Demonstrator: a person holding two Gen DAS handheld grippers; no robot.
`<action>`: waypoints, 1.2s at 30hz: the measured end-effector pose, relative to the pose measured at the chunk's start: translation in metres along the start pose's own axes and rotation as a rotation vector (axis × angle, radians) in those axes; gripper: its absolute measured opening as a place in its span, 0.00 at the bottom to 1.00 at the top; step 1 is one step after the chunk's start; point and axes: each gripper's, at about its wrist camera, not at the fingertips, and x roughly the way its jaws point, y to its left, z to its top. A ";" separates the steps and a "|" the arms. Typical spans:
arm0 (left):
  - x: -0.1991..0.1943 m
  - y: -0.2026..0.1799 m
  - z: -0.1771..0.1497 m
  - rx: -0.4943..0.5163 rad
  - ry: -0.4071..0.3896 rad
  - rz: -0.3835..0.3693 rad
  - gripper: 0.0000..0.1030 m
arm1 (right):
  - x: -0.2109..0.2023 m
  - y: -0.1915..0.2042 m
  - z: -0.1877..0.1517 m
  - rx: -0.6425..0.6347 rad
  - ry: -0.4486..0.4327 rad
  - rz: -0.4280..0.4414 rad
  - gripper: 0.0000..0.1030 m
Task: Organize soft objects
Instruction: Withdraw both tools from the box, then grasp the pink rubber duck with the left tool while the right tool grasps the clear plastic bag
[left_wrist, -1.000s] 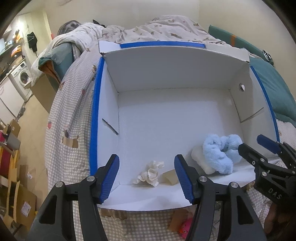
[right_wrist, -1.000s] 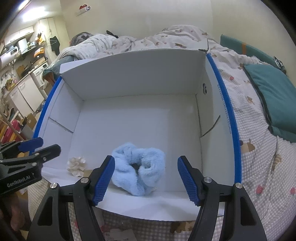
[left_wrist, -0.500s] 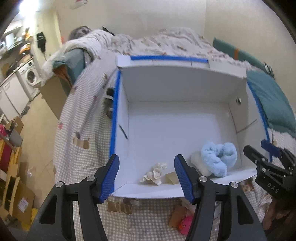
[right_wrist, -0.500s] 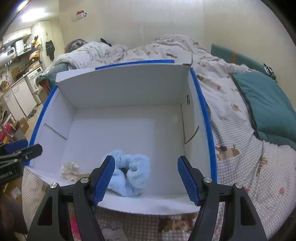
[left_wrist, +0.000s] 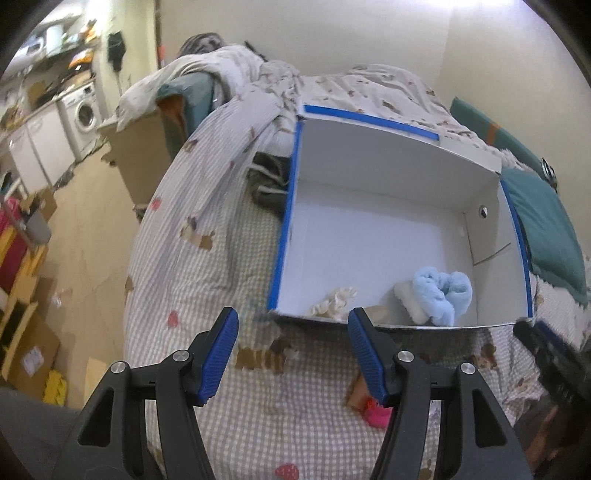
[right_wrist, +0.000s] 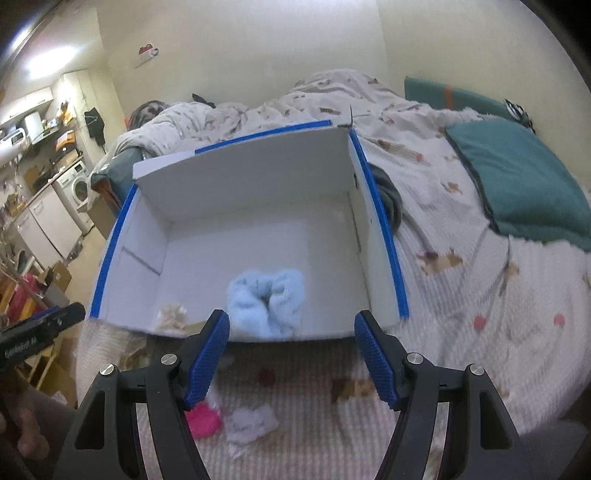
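Observation:
A white box with blue-taped rims (left_wrist: 282, 236) (right_wrist: 384, 236) lies on the checked bedspread. Inside, near its front wall, lie a fluffy light-blue soft item (left_wrist: 441, 291) (right_wrist: 267, 302) and a cream soft item (left_wrist: 334, 301) (right_wrist: 171, 315). On the bedspread in front of the box lie a pink soft item (left_wrist: 375, 411) (right_wrist: 203, 422) and a pale grey-white one (right_wrist: 251, 424). My left gripper (left_wrist: 293, 356) is open and empty above the bedspread, short of the box. My right gripper (right_wrist: 291, 360) is open and empty, above the pink and grey items.
A teal pillow (right_wrist: 517, 177) lies on the right of the bed, and a rumpled duvet (right_wrist: 295, 103) behind the box. A dark garment (left_wrist: 267, 181) lies at the box's far left. The bed's left edge drops to a floor with cardboard boxes (left_wrist: 29, 350).
Both grippers have pulled back and up from over the box, leaving the blue and cream items inside. The bedspread in front, with the pink and grey items, has come into view.

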 end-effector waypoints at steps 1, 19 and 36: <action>-0.001 0.004 -0.004 -0.017 0.011 0.001 0.57 | -0.002 0.002 -0.005 0.001 0.009 0.003 0.72; 0.046 0.016 -0.065 -0.081 0.330 0.058 0.57 | 0.030 -0.028 -0.038 0.236 0.272 0.039 0.72; 0.060 -0.012 -0.072 -0.031 0.380 0.001 0.57 | 0.108 0.030 -0.071 -0.005 0.540 0.074 0.52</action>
